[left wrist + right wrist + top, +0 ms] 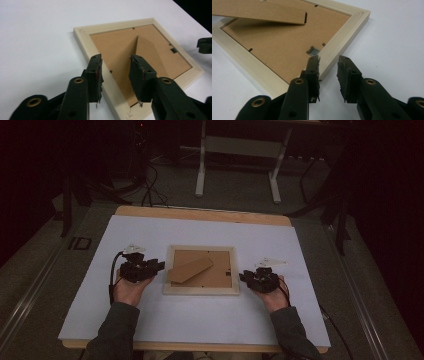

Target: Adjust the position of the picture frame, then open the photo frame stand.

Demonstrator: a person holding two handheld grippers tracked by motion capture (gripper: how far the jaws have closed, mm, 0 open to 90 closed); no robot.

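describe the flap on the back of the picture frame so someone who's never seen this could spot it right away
On the white sheet covering the table, a pale wooden picture frame lies face down between the two grippers. Its brown backing board carries a long brown cardboard stand flap, lying slantwise with its free end lifted off the board. It alone slants across the frame.

Picture frame fills mid-table; its raised stand blocks crossing.
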